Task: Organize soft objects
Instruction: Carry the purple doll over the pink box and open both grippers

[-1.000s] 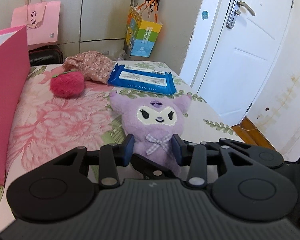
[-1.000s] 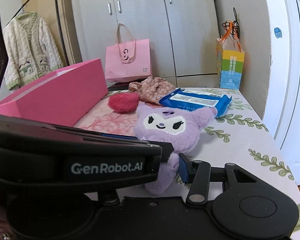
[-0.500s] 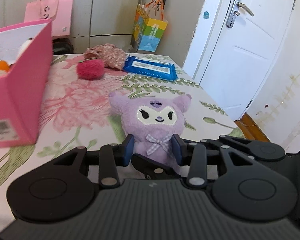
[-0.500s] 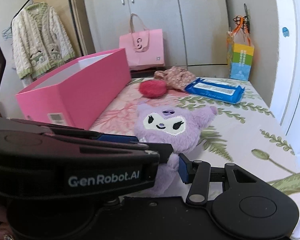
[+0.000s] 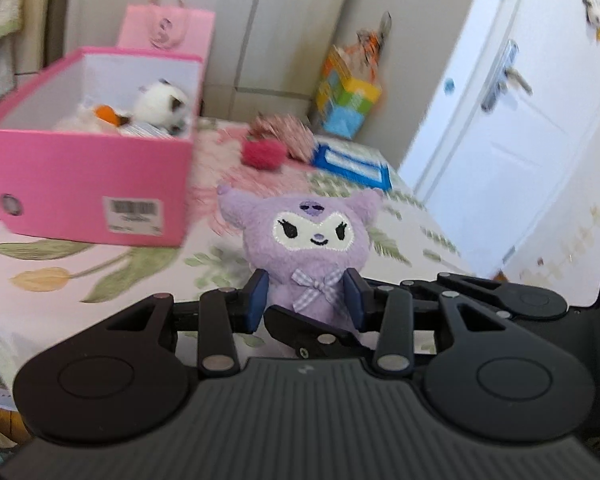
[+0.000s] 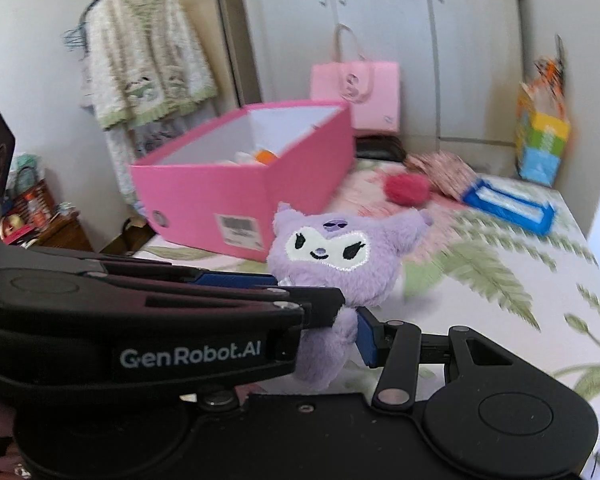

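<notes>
Item 1: plush [image 5: 306,240], purple, bow at neck. Held by both my tongs: left gripper [image 5: 306,300] closed on its body, pads pressed into the fur at each side; right gripper [image 6: 346,330] closed on its lower part.

Item 2: box [image 5: 88,200], pink, open top, already holding 2 or more soft toys. 1 second ago it stood only at the frame edge; it now sits just ahead-left, plush raised off the bed [image 5: 100,280]. Judgement: carry under way, drop-in next.

Item 3: red pom [image 5: 262,152], not yet boxed.
</notes>
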